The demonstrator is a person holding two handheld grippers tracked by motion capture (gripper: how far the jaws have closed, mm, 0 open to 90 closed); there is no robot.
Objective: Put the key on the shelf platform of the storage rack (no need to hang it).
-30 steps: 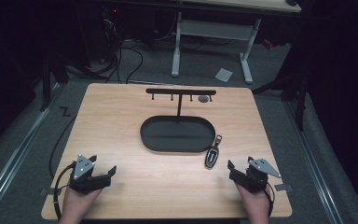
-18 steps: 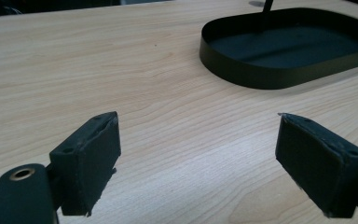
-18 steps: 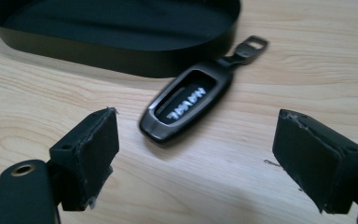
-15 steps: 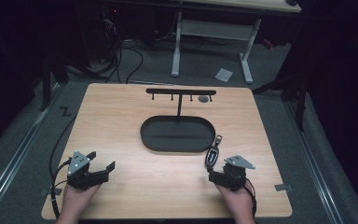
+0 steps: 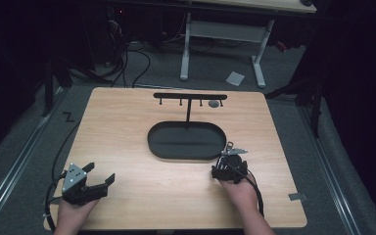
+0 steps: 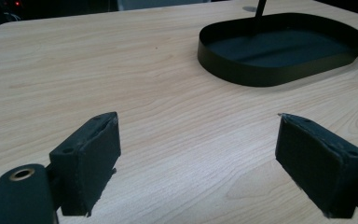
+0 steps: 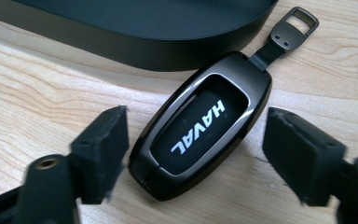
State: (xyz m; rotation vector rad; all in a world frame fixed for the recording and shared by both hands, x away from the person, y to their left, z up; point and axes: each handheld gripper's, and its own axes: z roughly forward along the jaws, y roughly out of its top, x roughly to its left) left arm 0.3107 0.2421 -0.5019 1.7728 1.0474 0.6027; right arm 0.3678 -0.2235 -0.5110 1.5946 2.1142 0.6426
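A glossy black car key fob point(image 7: 200, 126) marked HAVAL lies flat on the wooden table point(image 5: 142, 196), just off the right end of the black oval tray point(image 5: 186, 152). Its strap loop point(image 7: 294, 25) points away from me. My right gripper point(image 7: 200, 140) hovers over it, the fob lying between the two pads, which stand a little off its sides. The jaws have just been closing. In the high view the right gripper point(image 5: 223, 161) covers the fob. My left gripper point(image 5: 100, 172) rests open near the front left corner, with nothing between its pads point(image 6: 91, 158).
A black T-shaped rack point(image 5: 190, 96) with small hooks rises from the tray's back edge, and a grey round thing point(image 5: 214, 103) hangs near its right end. The tray's wall point(image 7: 135, 49) stands right in front of the right gripper. Bare wood separates the two grippers.
The right hand has moved left and forward from the table's right front corner to the tray's right end, over the key fob. The left hand has barely shifted.
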